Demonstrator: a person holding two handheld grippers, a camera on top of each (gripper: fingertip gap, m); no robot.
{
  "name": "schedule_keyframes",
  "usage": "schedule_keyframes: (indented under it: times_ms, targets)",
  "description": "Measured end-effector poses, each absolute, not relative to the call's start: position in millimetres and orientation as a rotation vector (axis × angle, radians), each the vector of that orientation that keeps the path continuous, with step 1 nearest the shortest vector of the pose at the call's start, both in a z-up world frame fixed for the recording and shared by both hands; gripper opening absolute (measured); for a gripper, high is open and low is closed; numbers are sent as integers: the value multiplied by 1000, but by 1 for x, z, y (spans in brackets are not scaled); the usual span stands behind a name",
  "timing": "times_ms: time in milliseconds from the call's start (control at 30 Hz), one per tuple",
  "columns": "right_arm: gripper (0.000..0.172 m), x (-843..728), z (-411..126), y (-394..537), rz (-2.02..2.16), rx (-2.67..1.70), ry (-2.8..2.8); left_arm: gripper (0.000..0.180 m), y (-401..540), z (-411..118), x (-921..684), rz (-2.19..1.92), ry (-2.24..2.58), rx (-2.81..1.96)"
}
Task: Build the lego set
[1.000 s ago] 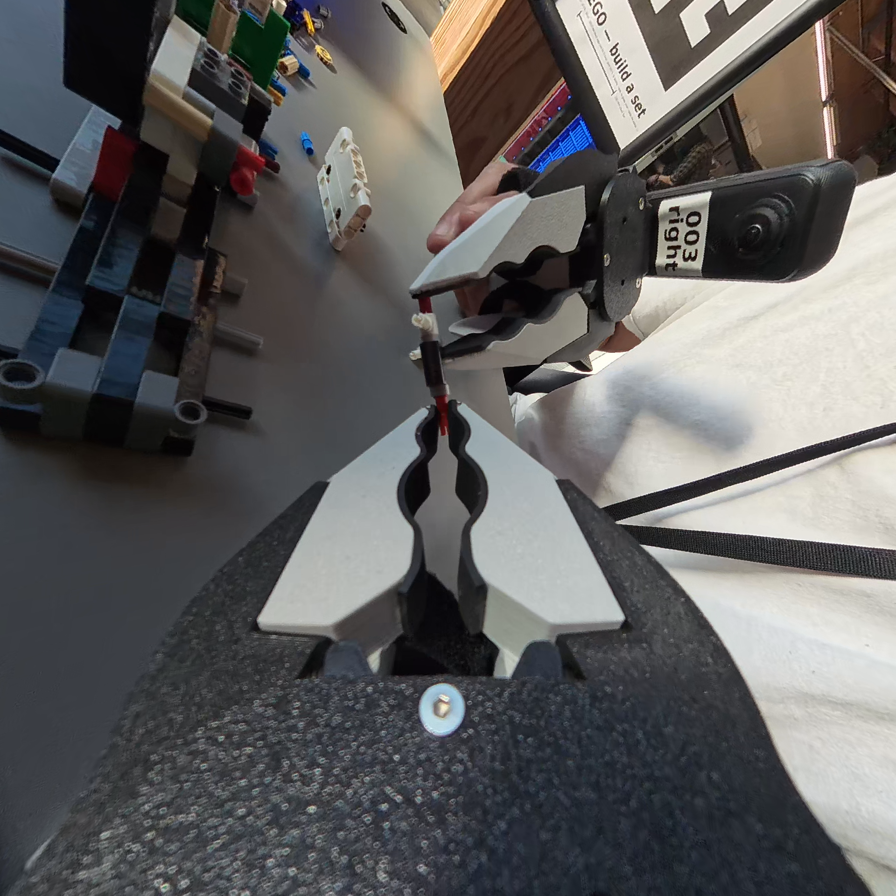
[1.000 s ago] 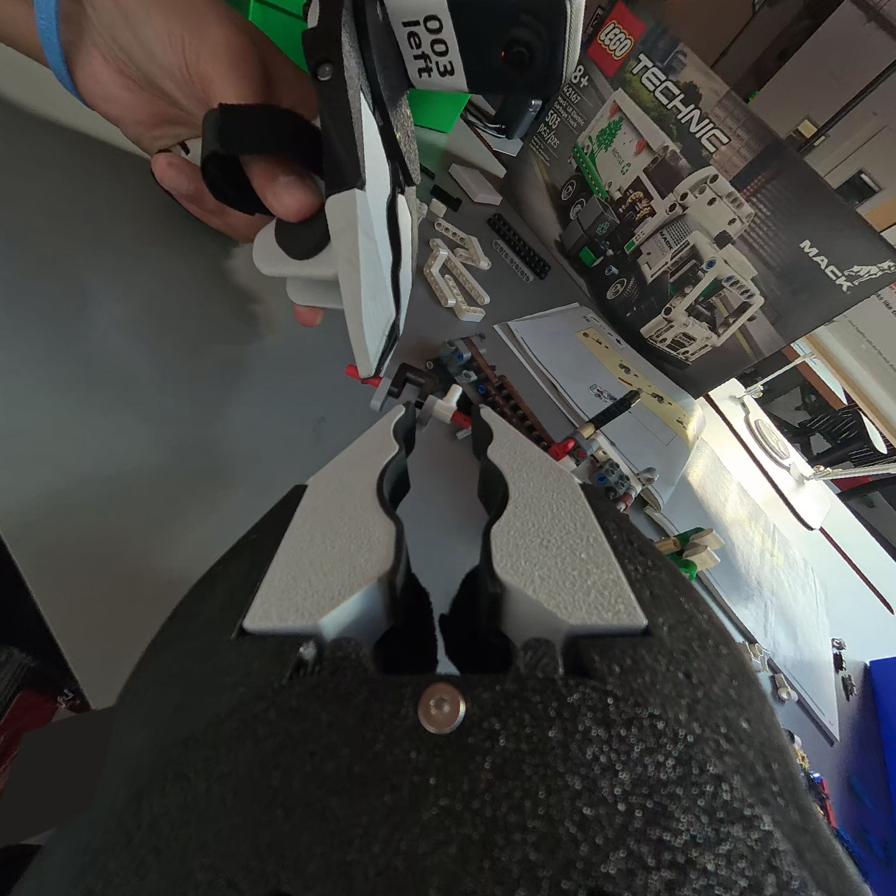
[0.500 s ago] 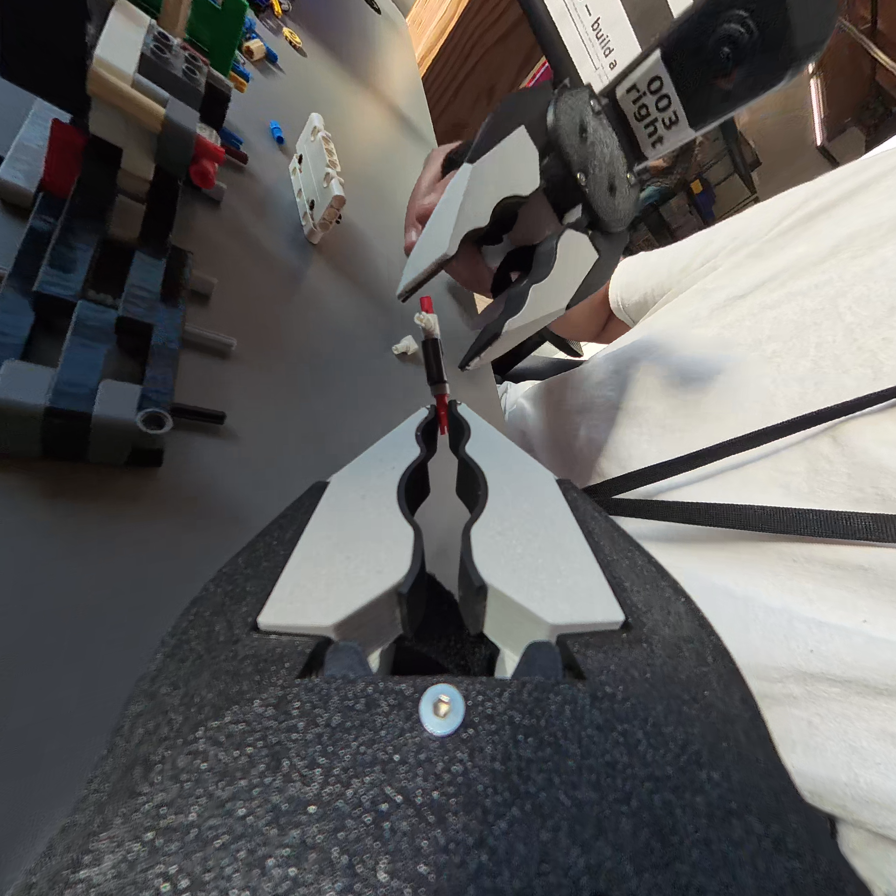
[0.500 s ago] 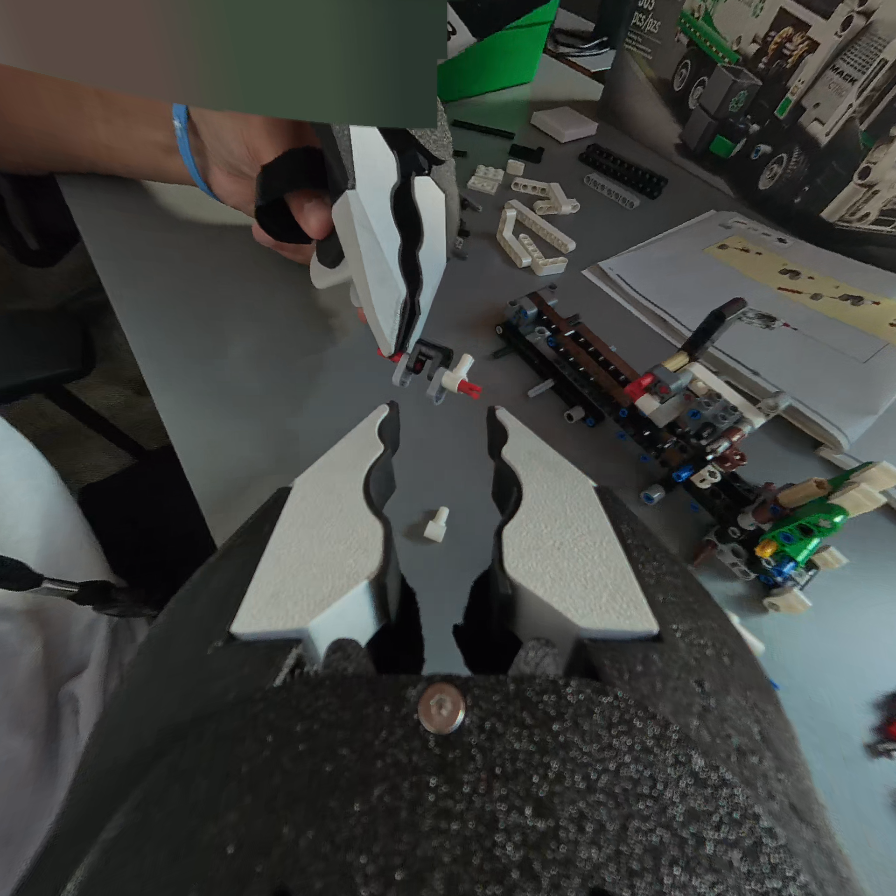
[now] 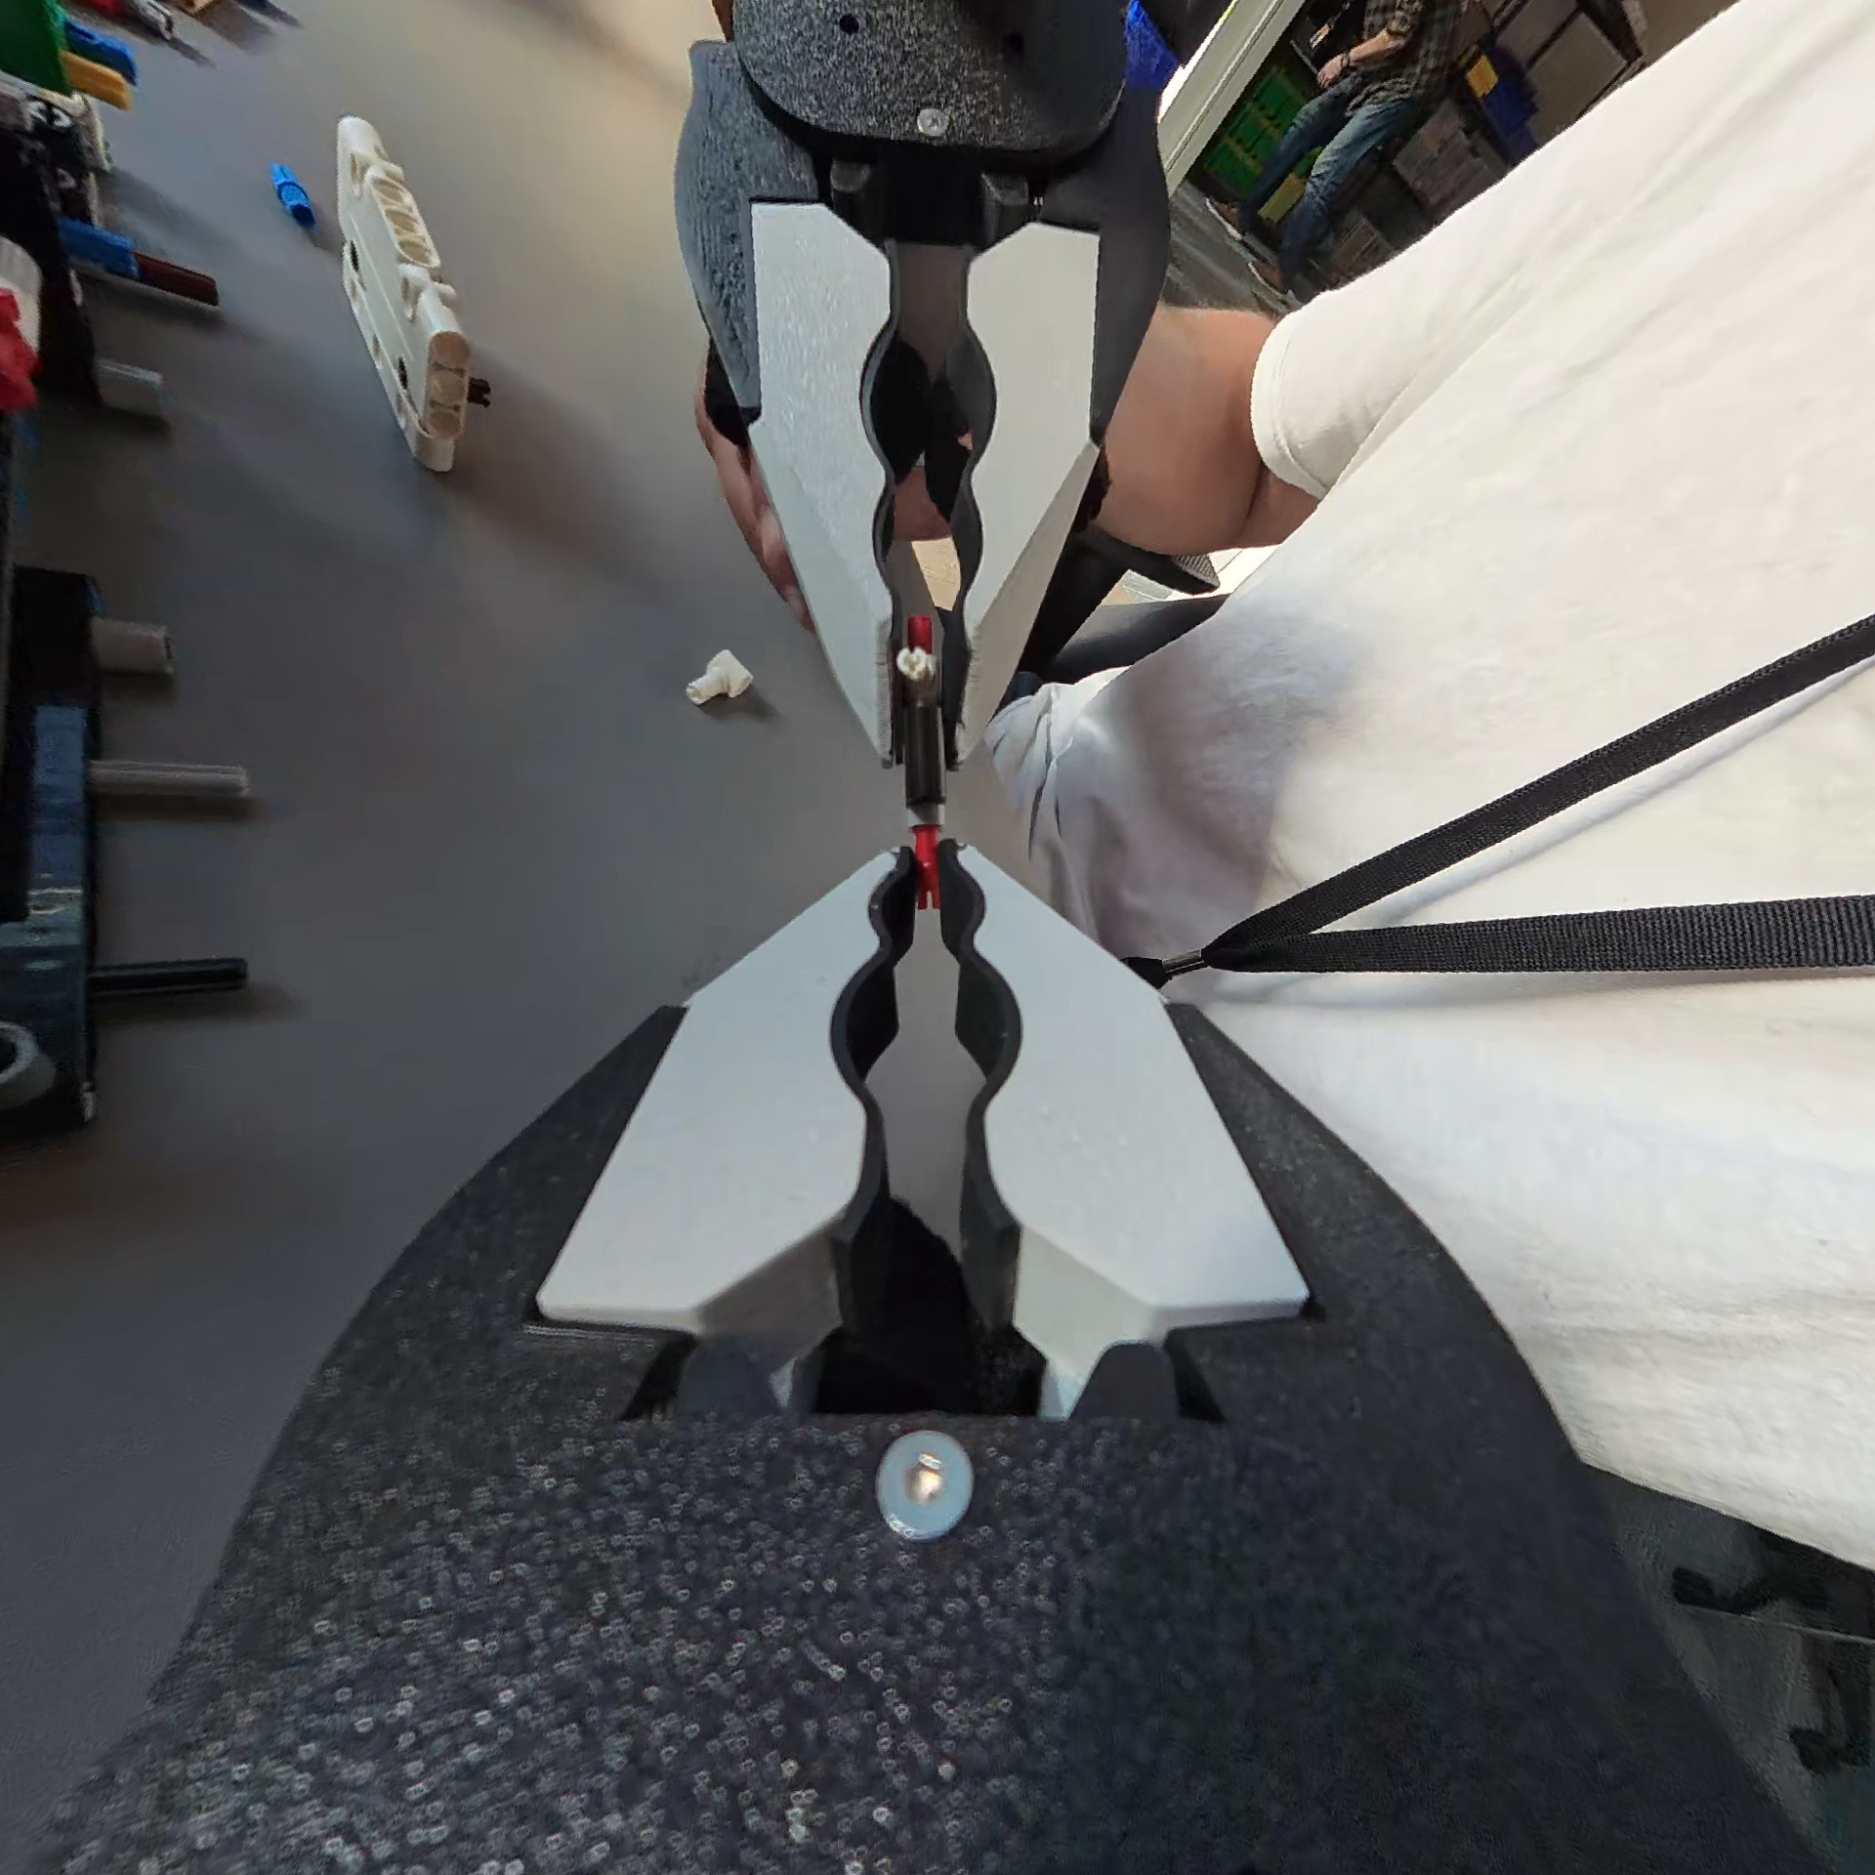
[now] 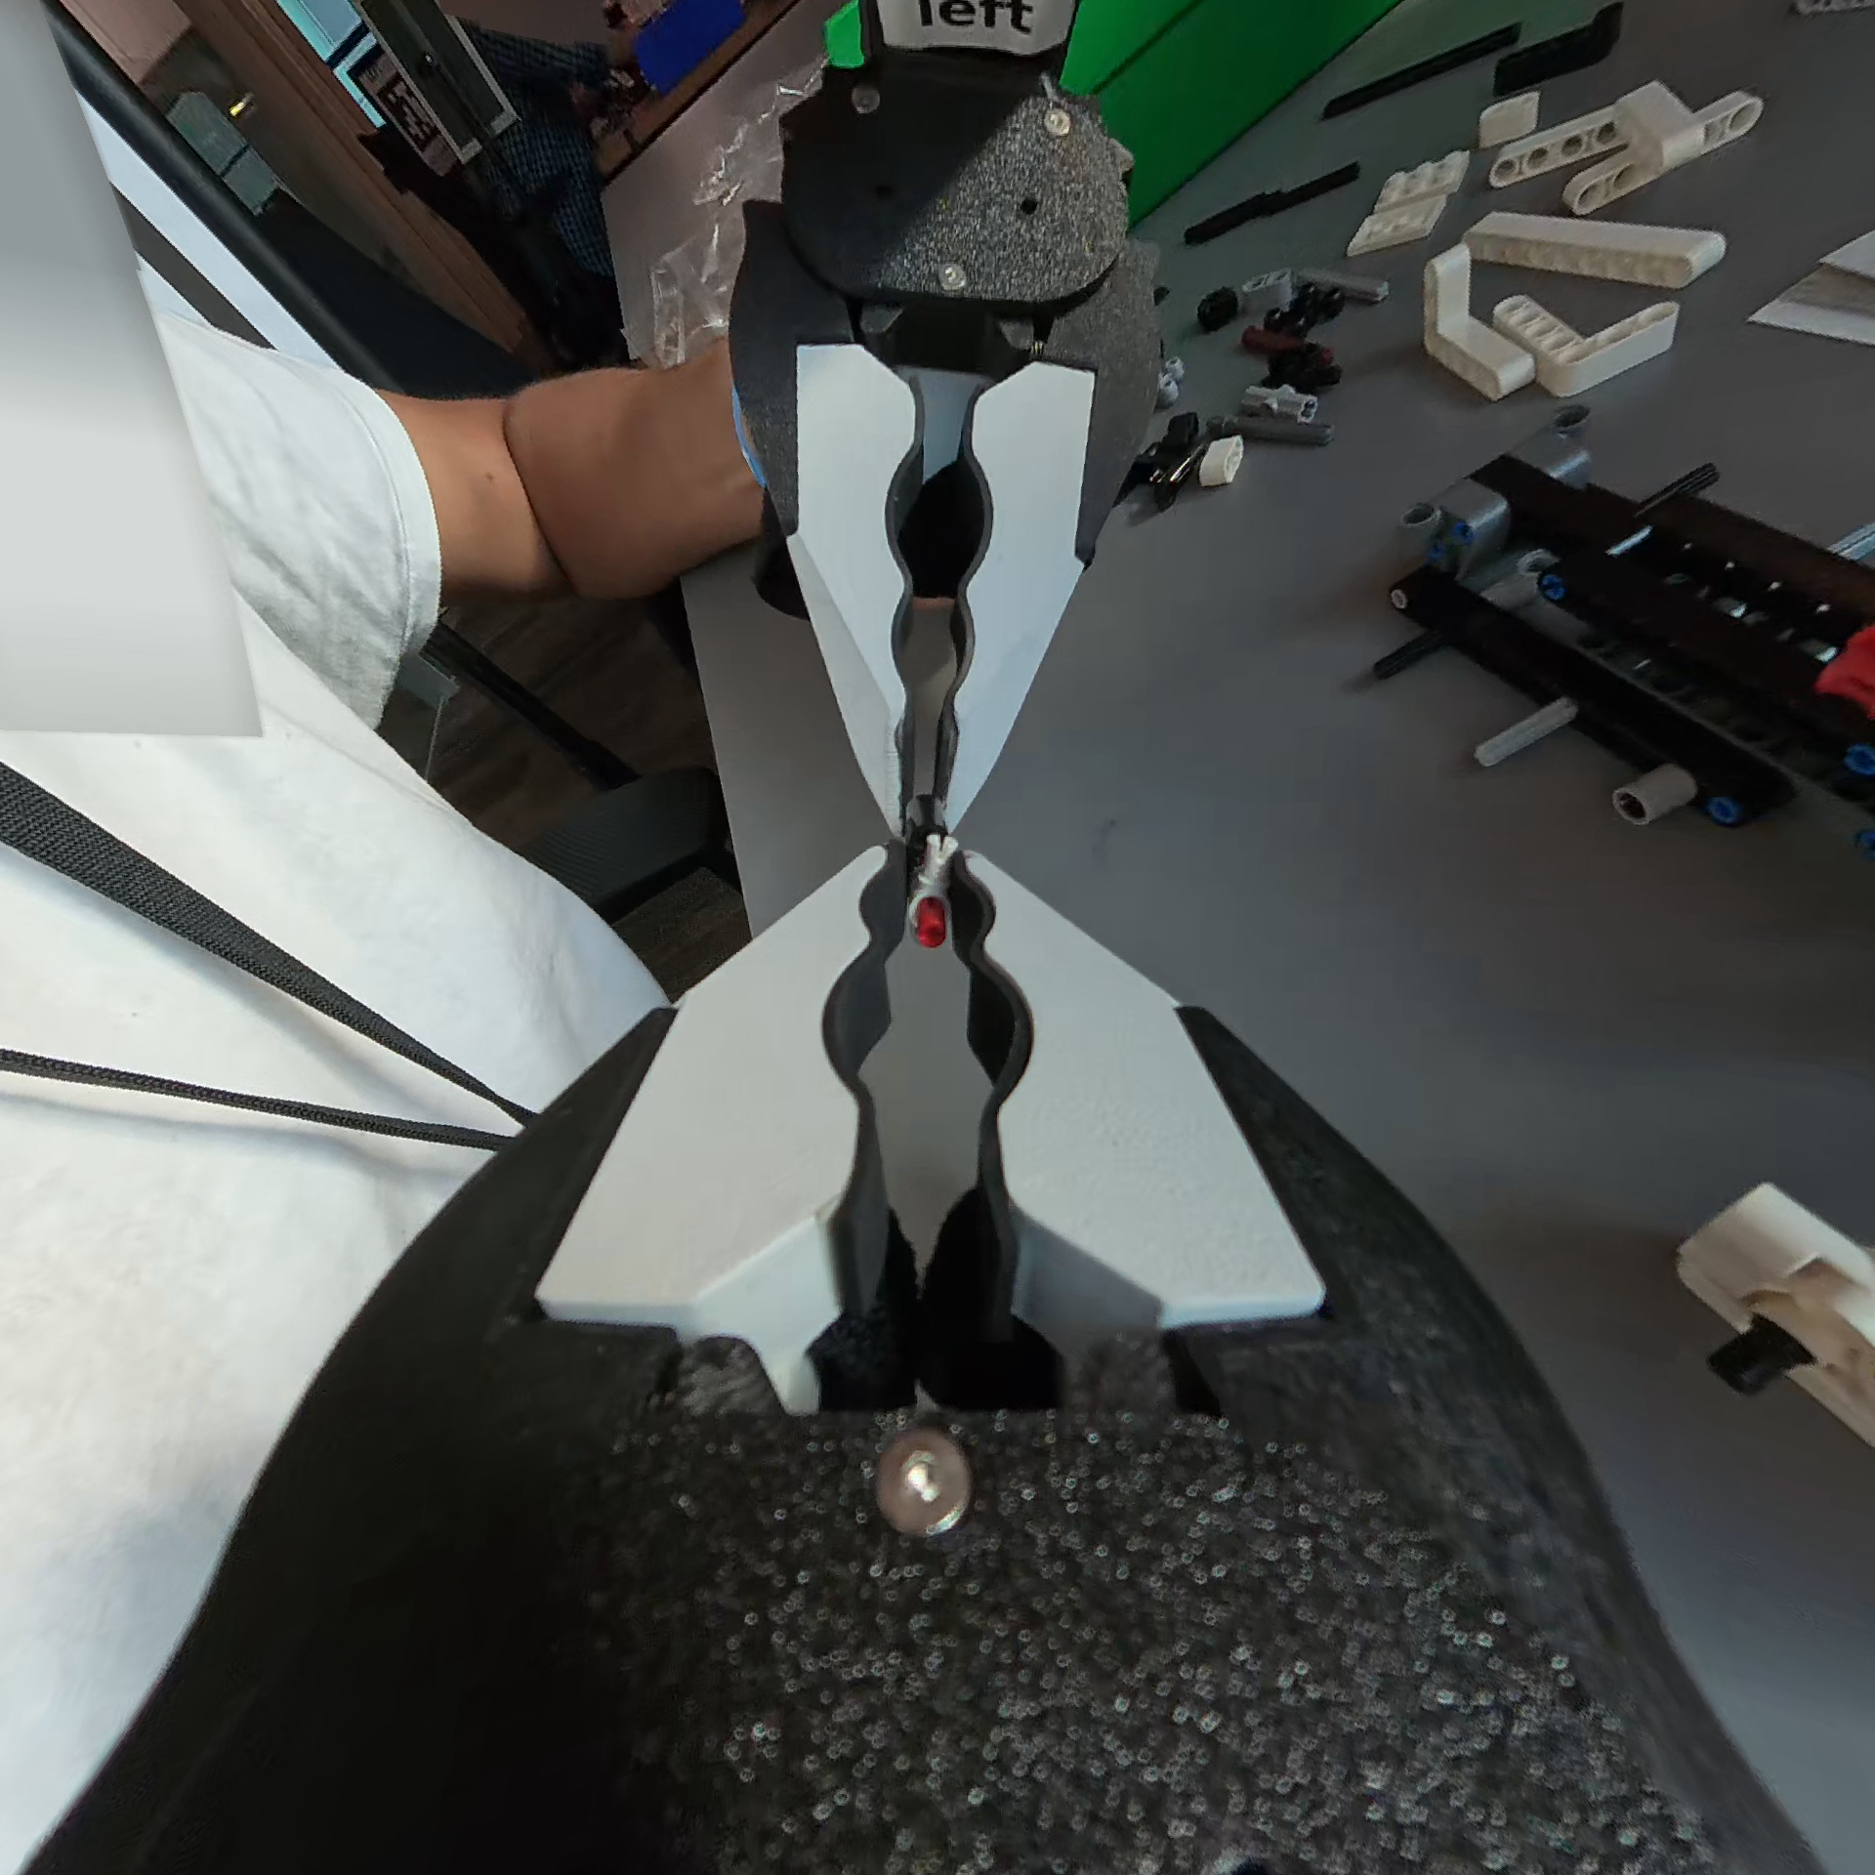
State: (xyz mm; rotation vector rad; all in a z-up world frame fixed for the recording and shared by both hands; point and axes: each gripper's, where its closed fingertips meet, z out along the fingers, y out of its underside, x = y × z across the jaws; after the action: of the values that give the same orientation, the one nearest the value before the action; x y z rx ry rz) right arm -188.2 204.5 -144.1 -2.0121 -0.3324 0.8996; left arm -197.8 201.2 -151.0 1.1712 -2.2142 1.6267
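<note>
My left gripper (image 5: 923,862) is shut on the red pin end (image 5: 923,875) of a small assembly: a red pin, a black connector (image 5: 923,751), a white piece (image 5: 913,665) and a red tip (image 5: 918,631). It is held in the air over the grey table's (image 5: 406,913) near edge. My right gripper (image 6: 928,873) faces the left one tip to tip and is shut on the assembly's far end, its pads against the white piece (image 6: 935,862), with the red tip (image 6: 928,918) between the fingers. It also shows in the left wrist view (image 5: 921,746). A loose white pin (image 5: 718,678) lies on the table beside it.
A dark chassis build (image 6: 1644,629) lies on the table to the right. White beams (image 6: 1583,254), small dark pins (image 6: 1289,345) and a green box (image 6: 1218,91) lie farther back. A white panel piece (image 5: 401,294) and a person's white shirt (image 5: 1522,507) are close by. Both grippers' tips are close together, under 4 cm apart.
The right gripper opened, swung round to face the left gripper head on, and closed on the assembly's far end. The left gripper kept its hold on the red pin end.
</note>
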Motion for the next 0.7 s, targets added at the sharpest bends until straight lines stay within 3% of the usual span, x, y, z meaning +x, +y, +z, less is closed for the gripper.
schedule_keyframes:
  times_ms: [67, 167, 233, 533, 700]
  targets:
    - [6, -186, -144, 204, 908, -2013, -309, 1, 202, -150, -196, 1641, -2233, 1180]
    - [6, -176, -143, 201, 896, -2010, -270, 27, 206, -138, -187, 1766, -2228, 1193]
    - [6, -164, -136, 194, 901, -1983, -227, 33, 210, -132, -182, 1822, -2223, 1208]
    - [6, -121, -139, 151, 895, -1976, -82, 22, 190, -166, -160, 1517, -2964, 1053]
    - [6, -119, -136, 142, 924, -1934, -87, 20, 187, -178, -146, 1362, -3085, 1051]
